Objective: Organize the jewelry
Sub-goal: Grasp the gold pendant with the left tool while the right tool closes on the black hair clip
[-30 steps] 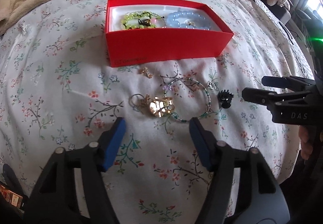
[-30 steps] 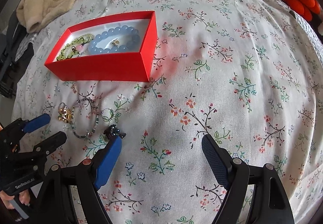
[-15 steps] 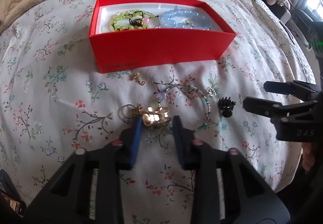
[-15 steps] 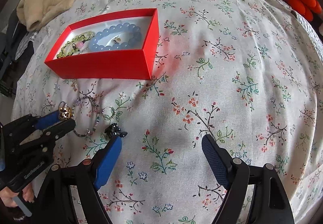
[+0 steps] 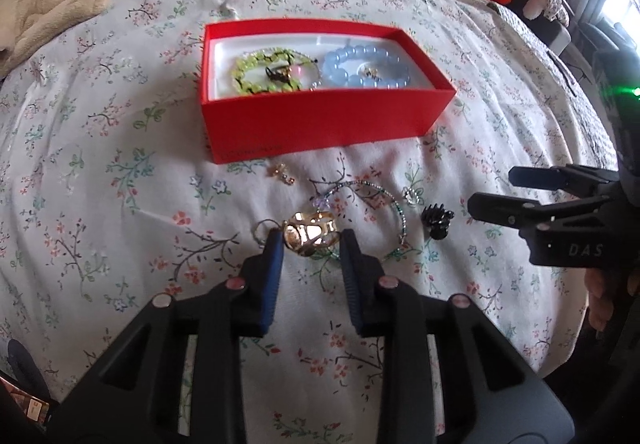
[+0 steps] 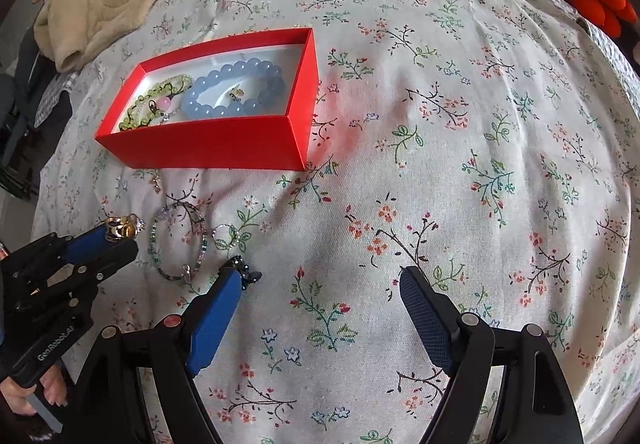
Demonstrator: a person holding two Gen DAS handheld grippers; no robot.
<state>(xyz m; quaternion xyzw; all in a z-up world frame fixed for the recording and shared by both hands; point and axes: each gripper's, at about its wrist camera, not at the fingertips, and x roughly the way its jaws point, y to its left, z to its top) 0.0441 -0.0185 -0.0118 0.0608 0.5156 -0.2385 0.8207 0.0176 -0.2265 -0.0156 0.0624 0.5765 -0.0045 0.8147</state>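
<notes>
Slippage is the main risk: the left tongs (image 5: 311, 244) pinch the rounded gold charm (image 5: 310, 235) on the bed (image 5: 120, 171) short of the red box (image 5: 320, 131), so its attached ring (image 5: 262, 230) may snag the thin beaded bracelet (image 5: 372, 211), while the right tongs (image 6: 320, 288) hang spread and empty.

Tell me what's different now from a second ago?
The left gripper moved in and closed its fingers on the gold charm, which it had only been hovering near with its jaws wide. The right gripper stayed open in place. The red box, beaded bracelet and black clip stayed where they were.
</notes>
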